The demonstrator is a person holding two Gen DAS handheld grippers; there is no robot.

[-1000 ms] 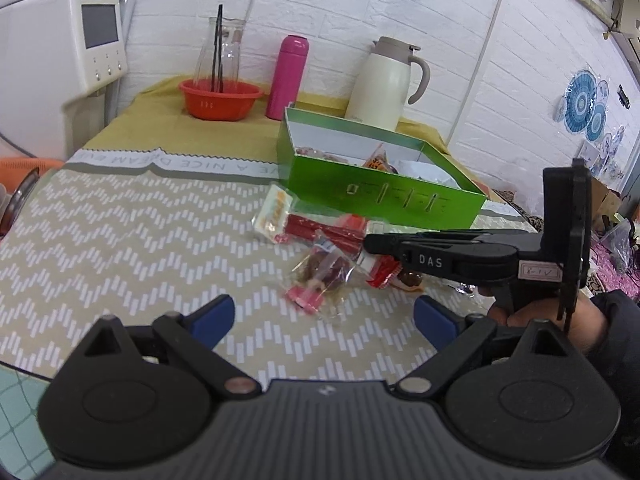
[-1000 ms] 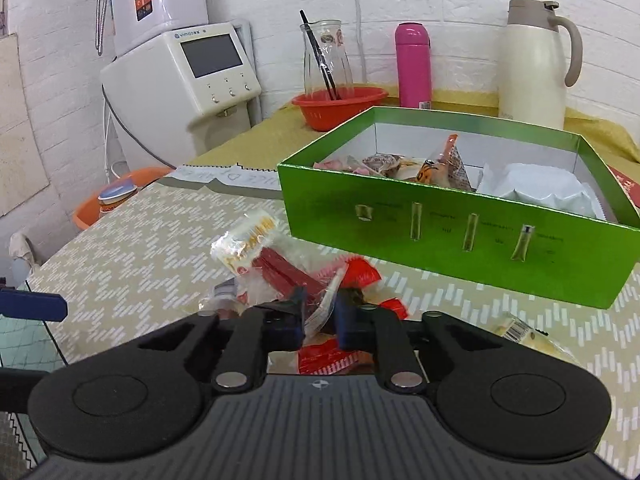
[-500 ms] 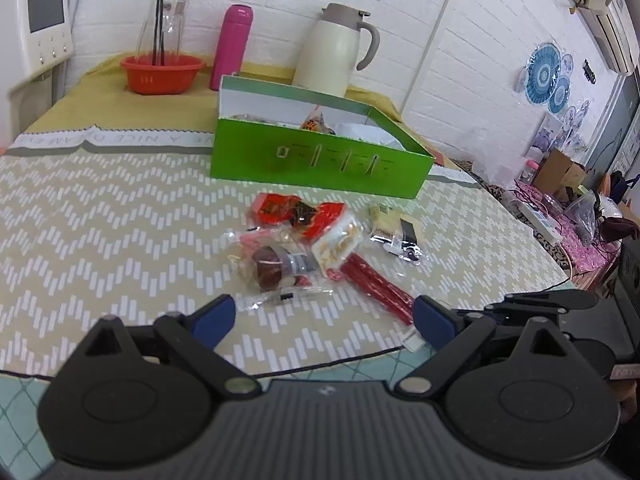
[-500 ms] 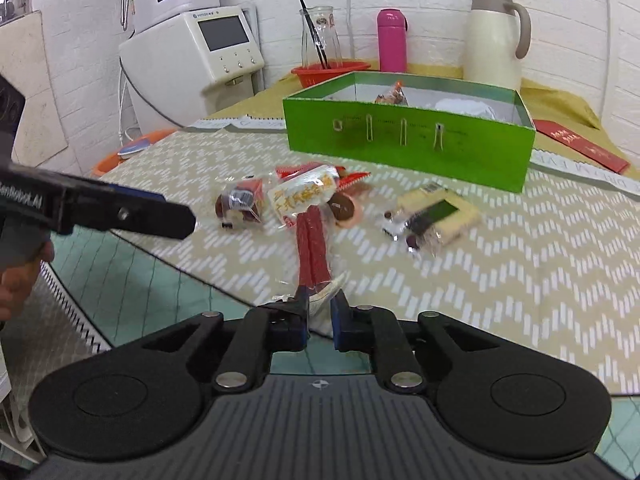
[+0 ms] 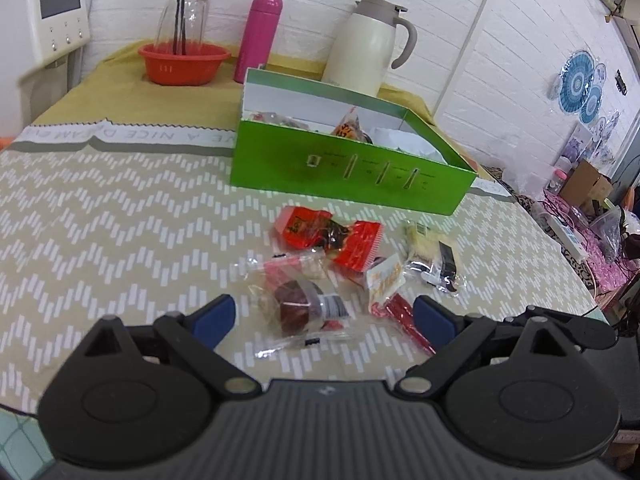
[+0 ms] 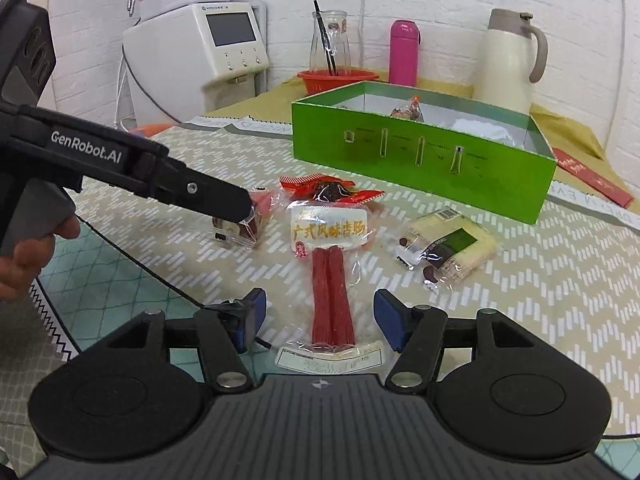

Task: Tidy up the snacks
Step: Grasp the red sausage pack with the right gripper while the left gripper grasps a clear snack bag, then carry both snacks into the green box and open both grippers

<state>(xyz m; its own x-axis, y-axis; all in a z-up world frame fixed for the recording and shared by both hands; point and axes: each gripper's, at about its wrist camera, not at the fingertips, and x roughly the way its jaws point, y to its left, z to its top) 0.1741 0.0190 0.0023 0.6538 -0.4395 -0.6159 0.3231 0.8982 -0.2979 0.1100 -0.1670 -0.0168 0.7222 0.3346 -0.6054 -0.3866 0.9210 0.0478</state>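
A green box [image 5: 348, 176] [image 6: 420, 160] stands open mid-table with several snacks inside. In front of it lie loose snacks. A long red sausage pack [image 6: 332, 292] [image 5: 396, 308] rests flat between the fingers of my right gripper [image 6: 320, 320]; its jaws are opening and the pads stand clear of the pack. My left gripper [image 5: 323, 318] [image 6: 244, 216] is open, and a clear packet with a dark brown snack [image 5: 298, 306] sits between its blue pads. A red wrapped snack [image 5: 328, 234] [image 6: 332, 192] and a yellow biscuit pack [image 5: 432, 256] [image 6: 448, 246] lie nearby.
At the back stand a red bowl [image 5: 184, 62] holding a glass jug, a pink bottle [image 5: 260, 36] and a cream thermos jug [image 5: 372, 44]. A white appliance [image 6: 208, 56] is at the far left. The table's front edge [image 6: 160, 276] runs just under both grippers.
My right gripper, earlier shut on the sausage pack's end, pulled it toward the front edge and has now opened off it. The left gripper has moved in over the clear packet.
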